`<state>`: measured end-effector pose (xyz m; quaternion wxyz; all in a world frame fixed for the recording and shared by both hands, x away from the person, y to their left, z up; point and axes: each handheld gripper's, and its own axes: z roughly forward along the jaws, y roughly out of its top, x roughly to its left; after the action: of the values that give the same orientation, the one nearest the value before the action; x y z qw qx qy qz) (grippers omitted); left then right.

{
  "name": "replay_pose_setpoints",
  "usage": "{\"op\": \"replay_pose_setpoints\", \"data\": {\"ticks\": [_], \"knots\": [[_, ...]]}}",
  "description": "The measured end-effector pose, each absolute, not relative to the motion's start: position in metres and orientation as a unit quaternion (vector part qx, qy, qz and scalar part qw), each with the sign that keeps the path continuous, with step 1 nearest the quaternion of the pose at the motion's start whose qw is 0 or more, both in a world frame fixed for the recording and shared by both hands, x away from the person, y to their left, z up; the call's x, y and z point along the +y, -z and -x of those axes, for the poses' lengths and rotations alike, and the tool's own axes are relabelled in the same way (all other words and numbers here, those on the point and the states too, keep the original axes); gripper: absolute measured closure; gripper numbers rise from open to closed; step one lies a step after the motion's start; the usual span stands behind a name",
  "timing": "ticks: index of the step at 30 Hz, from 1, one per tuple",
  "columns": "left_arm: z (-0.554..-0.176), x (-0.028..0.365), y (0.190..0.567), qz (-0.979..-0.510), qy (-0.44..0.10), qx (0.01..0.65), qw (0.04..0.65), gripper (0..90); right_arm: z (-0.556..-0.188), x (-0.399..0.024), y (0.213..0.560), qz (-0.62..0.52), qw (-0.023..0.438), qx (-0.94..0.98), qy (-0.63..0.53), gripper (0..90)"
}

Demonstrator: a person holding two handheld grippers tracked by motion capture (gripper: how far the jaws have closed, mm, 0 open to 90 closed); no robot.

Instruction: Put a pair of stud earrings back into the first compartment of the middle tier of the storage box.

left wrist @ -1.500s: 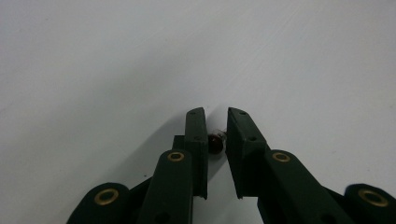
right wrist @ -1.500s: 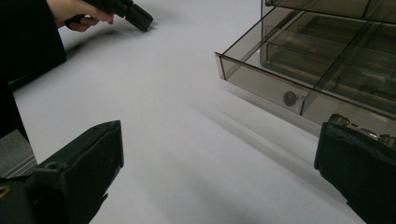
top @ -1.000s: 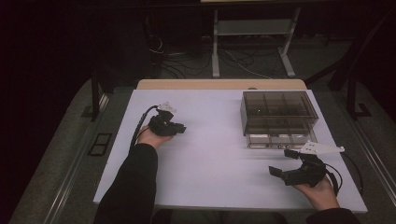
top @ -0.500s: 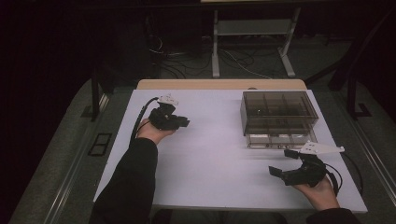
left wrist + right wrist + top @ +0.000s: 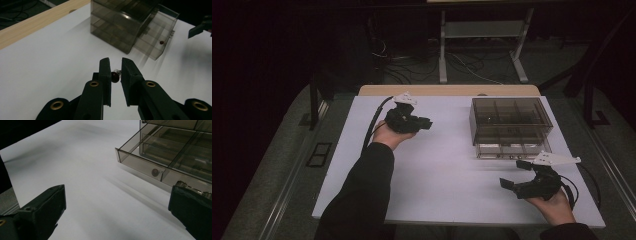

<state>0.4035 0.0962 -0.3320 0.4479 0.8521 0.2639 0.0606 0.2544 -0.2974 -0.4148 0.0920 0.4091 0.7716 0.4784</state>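
Small dark bulb (image 5: 115,76) clamped in left gripper (image 5: 115,75) fingers, right gripper (image 5: 518,174) fingers apart beside drawer box (image 5: 510,125).

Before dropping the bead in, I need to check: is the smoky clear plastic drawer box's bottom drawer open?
Open: the bottom drawer juts out from the box.

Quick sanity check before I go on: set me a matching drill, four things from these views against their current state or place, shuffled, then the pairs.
Things:
1. left tool
2. right tool
3. drawer of the smoky plastic organizer
4. small dark red bead

States or places:
A. pulled out, toward the person
B. jaws spread wide, nothing between them
C. between the nearly closed jaws, held above the white table
D. jaws close together around a small item

Pairs: 1-D, 2-B, 3-A, 4-C
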Motion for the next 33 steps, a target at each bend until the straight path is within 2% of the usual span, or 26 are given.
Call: {"op": "replay_pose_setpoints", "data": {"ticks": [15,33], "knots": [[-0.401,0.030,0.322,-0.863,-0.050,0.218,0.452,77.6,-0.255,-0.298,0.415,-0.407,0.093,0.773,-0.478,0.7],[-0.403,-0.035,0.351,-0.868,-0.022,0.201,0.454,77.6,-0.255,-0.299,0.415,-0.406,0.093,0.773,-0.479,0.7]]}}
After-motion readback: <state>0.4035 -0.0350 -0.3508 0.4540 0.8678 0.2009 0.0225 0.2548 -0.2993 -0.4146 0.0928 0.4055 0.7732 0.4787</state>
